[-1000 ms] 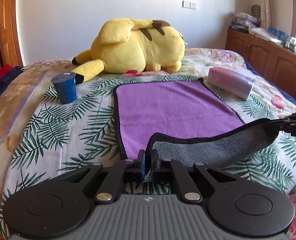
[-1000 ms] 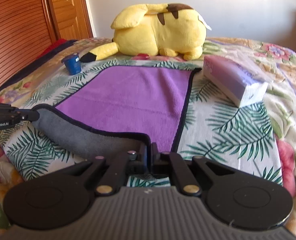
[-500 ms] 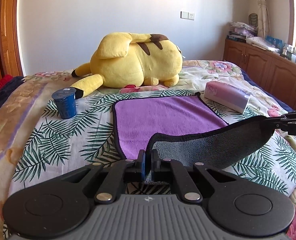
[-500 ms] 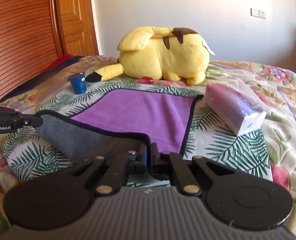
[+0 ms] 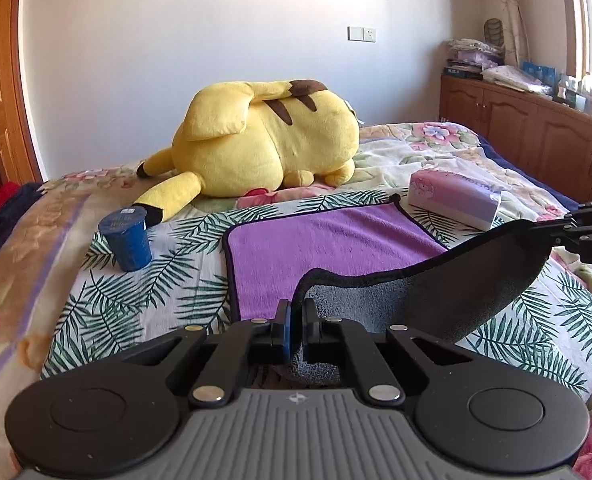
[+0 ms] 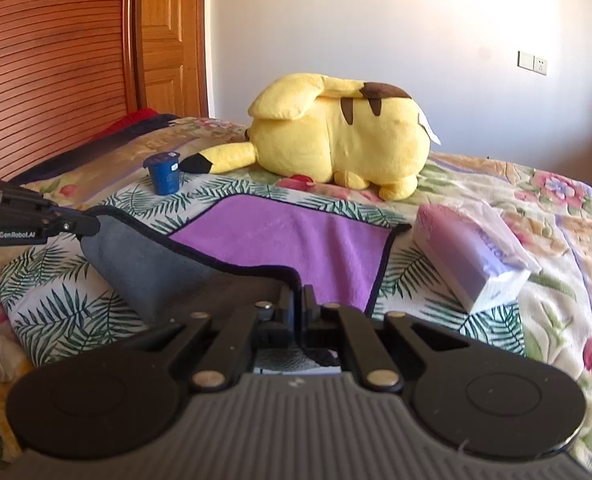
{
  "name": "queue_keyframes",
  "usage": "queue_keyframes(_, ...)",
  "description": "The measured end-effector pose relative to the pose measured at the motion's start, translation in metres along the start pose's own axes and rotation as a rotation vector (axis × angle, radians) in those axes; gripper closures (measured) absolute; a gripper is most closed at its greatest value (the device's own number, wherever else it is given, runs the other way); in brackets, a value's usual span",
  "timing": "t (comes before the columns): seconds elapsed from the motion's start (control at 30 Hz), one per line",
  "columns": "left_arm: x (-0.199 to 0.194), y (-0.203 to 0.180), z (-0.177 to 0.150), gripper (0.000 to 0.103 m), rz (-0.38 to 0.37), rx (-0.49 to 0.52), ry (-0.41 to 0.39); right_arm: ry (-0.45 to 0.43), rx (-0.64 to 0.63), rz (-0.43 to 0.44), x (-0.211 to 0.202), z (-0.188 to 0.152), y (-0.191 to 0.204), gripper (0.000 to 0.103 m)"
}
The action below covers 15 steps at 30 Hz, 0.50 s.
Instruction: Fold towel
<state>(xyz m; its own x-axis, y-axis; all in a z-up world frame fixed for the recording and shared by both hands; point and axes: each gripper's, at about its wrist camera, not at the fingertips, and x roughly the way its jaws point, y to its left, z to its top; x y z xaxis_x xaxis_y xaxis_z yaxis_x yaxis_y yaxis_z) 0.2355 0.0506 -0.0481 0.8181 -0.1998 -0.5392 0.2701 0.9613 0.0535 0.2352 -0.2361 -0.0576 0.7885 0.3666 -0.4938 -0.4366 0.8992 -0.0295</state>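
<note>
A purple towel (image 5: 328, 240) with a grey underside and black hem lies on the bed; it also shows in the right wrist view (image 6: 296, 240). Its near edge is lifted, so the grey underside (image 5: 436, 296) hangs between the grippers. My left gripper (image 5: 296, 320) is shut on the near left corner. My right gripper (image 6: 298, 306) is shut on the near right corner. Each gripper shows in the other's view, the right one (image 5: 552, 226) at the right edge and the left one (image 6: 83, 226) at the left edge.
A yellow plush toy (image 5: 263, 144) lies beyond the towel's far edge. A blue cup (image 5: 125, 238) stands left of the towel. A pink tissue pack (image 5: 454, 198) lies at its far right corner. Wooden cabinets (image 5: 536, 136) line the right wall.
Both grippers have risen and moved toward the plush toy with the near edge. More grey underside is lifted and less purple surface shows.
</note>
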Motion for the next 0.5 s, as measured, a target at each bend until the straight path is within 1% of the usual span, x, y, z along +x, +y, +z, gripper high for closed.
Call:
queue_keyframes(0.2, 0.004, 0.001, 0.01, 0.103, -0.003, 0.016, -0.013, 0.001, -0.04, -0.014, 0.009, 0.003, -0.001, 0.099)
queue_keyframes(0.5, 0.011, 0.0, 0.03, 0.103, 0.023, 0.042, -0.017, -0.012, -0.04, -0.026, 0.014, 0.012, -0.007, 0.099)
